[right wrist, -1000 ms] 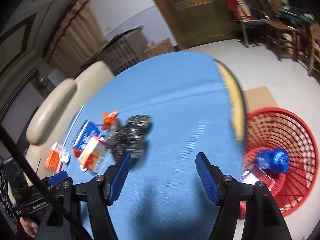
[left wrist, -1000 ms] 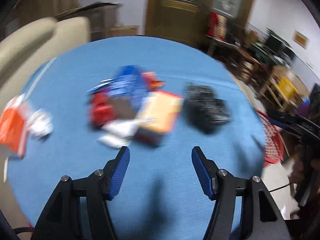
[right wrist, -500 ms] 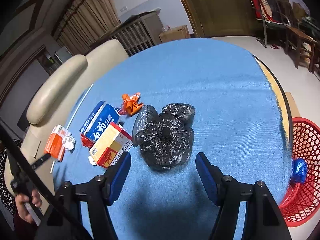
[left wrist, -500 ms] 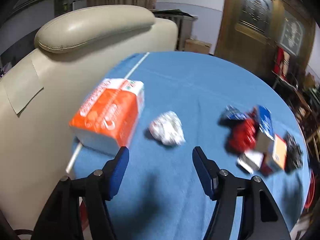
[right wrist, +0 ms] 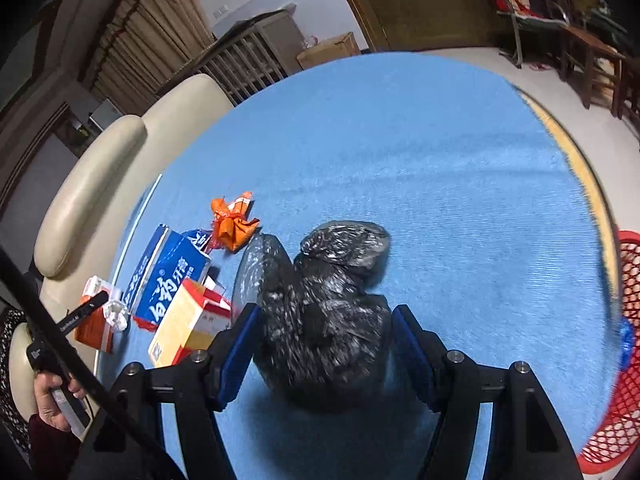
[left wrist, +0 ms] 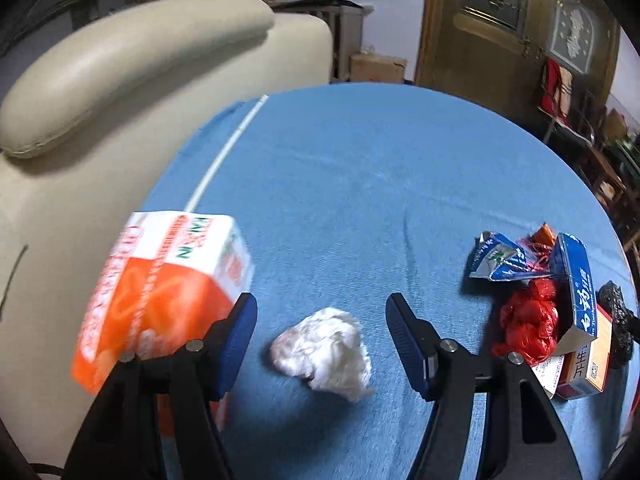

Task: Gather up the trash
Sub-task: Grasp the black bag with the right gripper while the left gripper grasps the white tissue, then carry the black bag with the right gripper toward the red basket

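Observation:
In the left wrist view a crumpled white tissue wad point(left wrist: 326, 347) lies on the blue tablecloth point(left wrist: 360, 184), between the open fingers of my left gripper point(left wrist: 320, 328). An orange and white tissue pack point(left wrist: 160, 288) lies just left of it at the table edge. In the right wrist view a black plastic bag point(right wrist: 324, 304) sits between the open fingers of my right gripper point(right wrist: 320, 344), untouched by the pads as far as I can tell. A red mesh basket point(right wrist: 624, 360) stands at the right edge, below the table.
A pile of boxes and wrappers lies on the cloth: blue box point(right wrist: 168, 276), yellow box point(right wrist: 184, 324), orange wrapper point(right wrist: 234, 226), red bag point(left wrist: 528, 324). A cream armchair point(left wrist: 120, 80) stands against the table's left side. Chairs and furniture stand behind.
My left gripper has swung left from the pile and closed in on the white tissue wad. My right gripper has moved forward until the black bag lies between its fingers.

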Motion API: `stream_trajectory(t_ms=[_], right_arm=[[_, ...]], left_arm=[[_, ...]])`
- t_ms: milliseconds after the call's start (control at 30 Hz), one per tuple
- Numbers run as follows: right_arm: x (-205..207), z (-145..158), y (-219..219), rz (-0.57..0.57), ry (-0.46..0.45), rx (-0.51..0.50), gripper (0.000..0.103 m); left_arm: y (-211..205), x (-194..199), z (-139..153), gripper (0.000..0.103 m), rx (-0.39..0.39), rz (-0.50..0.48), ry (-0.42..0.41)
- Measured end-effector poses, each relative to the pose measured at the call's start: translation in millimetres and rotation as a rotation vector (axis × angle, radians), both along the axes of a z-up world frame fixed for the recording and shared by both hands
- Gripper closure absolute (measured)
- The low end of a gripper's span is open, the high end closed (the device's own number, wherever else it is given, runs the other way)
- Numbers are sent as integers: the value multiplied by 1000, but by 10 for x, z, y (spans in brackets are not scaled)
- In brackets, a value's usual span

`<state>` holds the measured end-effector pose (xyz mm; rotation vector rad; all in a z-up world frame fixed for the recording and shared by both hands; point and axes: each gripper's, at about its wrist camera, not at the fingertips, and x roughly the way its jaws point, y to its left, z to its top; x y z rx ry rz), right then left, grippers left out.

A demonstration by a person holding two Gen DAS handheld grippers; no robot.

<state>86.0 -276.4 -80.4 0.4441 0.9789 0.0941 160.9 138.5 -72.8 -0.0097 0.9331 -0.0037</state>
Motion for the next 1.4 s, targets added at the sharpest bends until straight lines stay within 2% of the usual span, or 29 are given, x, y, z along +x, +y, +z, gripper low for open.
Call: stream_trajectory(t_ms=[67,167,233,267,300,367,467,600,767,900,1100,1400], right_arm=[[85,-72,44,14,22,6,32],[165,-145,105,21,14,-5,33],[191,-155,149,40,8,-18,43],[200,-172,173,59,12,-18,56],[196,-184,183,66,9,-16,59],[161,-183,182,62,-4,-20,60],[72,-152,160,64,-24,-27,60],[-82,-53,172,87,-72,-25,61],[-293,48,154,96,-100,-7,61],[-429,74,136,95,-104,3,60],[-626,131,158,107,-116,4,61],[-818,204,213,129,-139,-10,61]], left_arm=[[9,63,-86,36,-12,-4,34],[-126,90,-155,36,67,-53,41],[-180,91,-199,46,72,-78,52],[-182,103,-227,52,59,-81,70],[-181,109,-246,52,67,-71,70],[-156,121,-274,53,71,-59,65],[-121,98,-254,67,62,-51,46],[-170,-2,-209,77,71,-64,17],[-222,-273,-110,84,81,-70,-24],[-185,-365,-67,85,39,-63,-31],[-230,-701,32,85,4,-85,-57],[-517,-1218,244,85,-54,-184,-95]])
